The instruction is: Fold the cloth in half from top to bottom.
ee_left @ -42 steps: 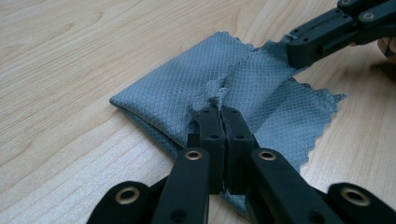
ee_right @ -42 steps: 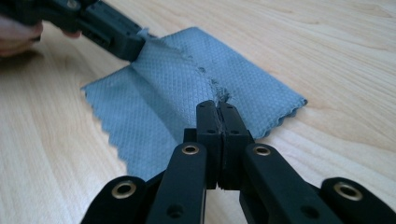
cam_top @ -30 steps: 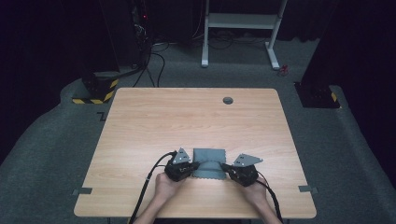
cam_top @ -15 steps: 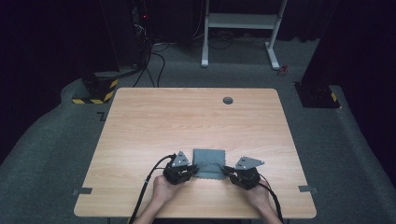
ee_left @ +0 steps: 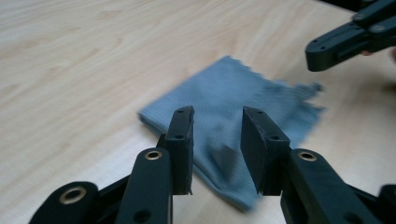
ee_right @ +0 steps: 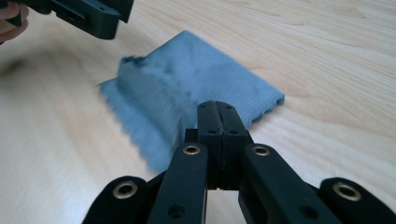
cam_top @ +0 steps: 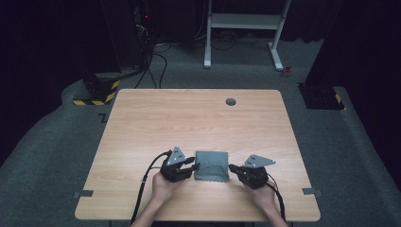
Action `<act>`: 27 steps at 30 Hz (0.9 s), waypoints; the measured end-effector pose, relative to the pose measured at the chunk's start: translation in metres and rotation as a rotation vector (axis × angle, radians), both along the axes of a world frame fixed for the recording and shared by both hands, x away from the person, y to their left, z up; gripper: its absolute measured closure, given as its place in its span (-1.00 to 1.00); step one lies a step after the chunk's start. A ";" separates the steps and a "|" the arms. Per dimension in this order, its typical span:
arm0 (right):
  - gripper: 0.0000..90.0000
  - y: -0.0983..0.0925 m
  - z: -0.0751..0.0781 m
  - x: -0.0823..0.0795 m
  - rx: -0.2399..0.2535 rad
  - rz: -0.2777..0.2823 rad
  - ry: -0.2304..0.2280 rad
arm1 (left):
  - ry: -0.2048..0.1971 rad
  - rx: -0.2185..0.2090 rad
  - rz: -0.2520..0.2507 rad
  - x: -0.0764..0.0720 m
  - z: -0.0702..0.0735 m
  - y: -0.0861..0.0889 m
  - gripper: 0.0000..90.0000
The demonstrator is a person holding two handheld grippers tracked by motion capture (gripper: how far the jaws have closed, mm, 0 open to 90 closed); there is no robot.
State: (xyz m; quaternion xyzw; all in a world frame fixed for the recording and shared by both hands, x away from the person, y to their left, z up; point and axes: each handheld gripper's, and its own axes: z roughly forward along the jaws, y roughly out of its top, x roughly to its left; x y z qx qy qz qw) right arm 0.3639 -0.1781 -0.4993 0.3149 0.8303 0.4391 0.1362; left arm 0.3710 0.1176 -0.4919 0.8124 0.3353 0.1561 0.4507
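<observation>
A small grey-blue cloth (cam_top: 212, 165) lies folded flat near the table's front edge, between my two grippers. My left gripper (cam_top: 195, 166) is at the cloth's left side. In the left gripper view its jaws (ee_left: 217, 114) stand apart over the cloth's (ee_left: 233, 88) near edge; they have just been opening, and the pads touch nothing. My right gripper (cam_top: 231, 167) is at the cloth's right side. Its jaws (ee_right: 215, 106) have just closed and meet flush, with no fabric visible between them, and the cloth (ee_right: 196, 70) lies just beyond the tips.
The wooden table (cam_top: 189, 118) has a small round grommet (cam_top: 231, 101) near its far edge. Each hand comes in over the front edge with a cable trailing behind. A white frame (cam_top: 241, 23) and dark equipment stand on the floor beyond the table.
Both hands have stayed at the cloth's sides. The left gripper's jaws now stand apart. The cloth lies in the same spot.
</observation>
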 end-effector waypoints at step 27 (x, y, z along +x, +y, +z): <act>0.75 0.023 -0.019 -0.009 -0.113 0.127 0.085 | 0.102 0.125 -0.088 -0.007 -0.023 -0.018 0.28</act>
